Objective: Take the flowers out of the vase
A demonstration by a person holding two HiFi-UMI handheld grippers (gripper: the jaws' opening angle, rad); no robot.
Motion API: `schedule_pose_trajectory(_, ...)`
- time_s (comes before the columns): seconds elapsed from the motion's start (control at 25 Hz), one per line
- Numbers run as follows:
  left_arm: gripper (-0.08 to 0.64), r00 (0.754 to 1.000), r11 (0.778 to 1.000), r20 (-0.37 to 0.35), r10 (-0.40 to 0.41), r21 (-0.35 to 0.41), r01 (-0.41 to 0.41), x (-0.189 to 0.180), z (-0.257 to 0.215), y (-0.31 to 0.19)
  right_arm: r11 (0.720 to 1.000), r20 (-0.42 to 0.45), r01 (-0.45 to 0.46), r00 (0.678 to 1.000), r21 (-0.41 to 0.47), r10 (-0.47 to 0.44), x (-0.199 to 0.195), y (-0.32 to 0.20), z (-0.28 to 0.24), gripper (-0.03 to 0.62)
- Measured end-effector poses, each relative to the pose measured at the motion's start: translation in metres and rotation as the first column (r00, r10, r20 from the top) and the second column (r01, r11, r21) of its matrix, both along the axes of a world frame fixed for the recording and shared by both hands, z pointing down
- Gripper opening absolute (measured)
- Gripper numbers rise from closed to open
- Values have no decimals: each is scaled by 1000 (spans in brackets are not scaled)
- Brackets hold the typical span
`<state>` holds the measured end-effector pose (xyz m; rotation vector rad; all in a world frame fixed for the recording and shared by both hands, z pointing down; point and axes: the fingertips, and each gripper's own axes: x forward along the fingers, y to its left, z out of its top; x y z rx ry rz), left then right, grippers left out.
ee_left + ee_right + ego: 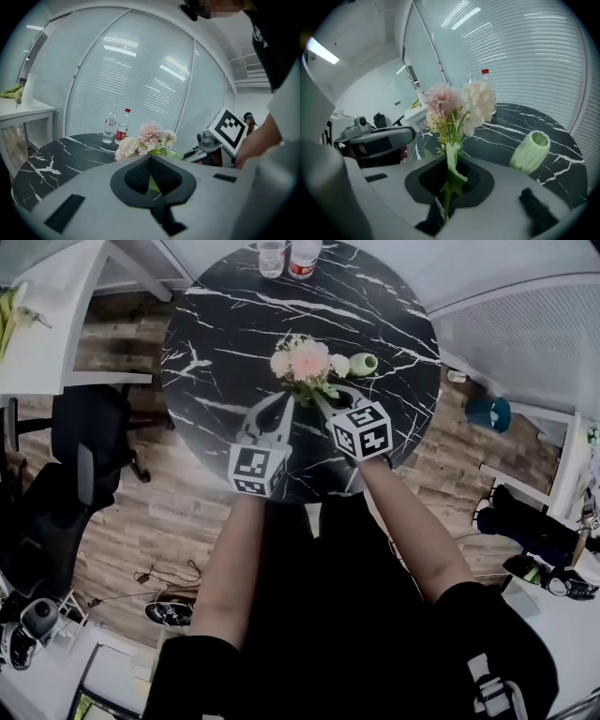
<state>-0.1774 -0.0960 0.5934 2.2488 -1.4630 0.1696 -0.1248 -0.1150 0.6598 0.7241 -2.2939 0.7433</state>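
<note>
left gripper [151,163] and right gripper [450,161] jaws pinch green stems of pink-and-cream flowers [457,105].

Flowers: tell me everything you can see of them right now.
The flowers are a small bunch: pale pink and cream blooms on thin green stems with leaves. They are out of the vase, which sits apart on the black, white-veined table. The right gripper is shut on the stems, with the blooms pointing away from it. Something green also shows between the jaws of the left gripper; whether it grips is unclear.
</note>
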Motion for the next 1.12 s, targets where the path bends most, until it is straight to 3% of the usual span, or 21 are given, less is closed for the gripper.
schedule_pose_trajectory(0.84,11,1000,996,-12,0,-85,-1,-2,55,-6,997,-96,3,995,-82,-11,-9,-3,76,40)
schedule_pose_trajectory(1.12,11,1000,996,-25,4,-93,-7,1,56,-8,998,-140,-22,990,-57,14,-4,-15,78,159)
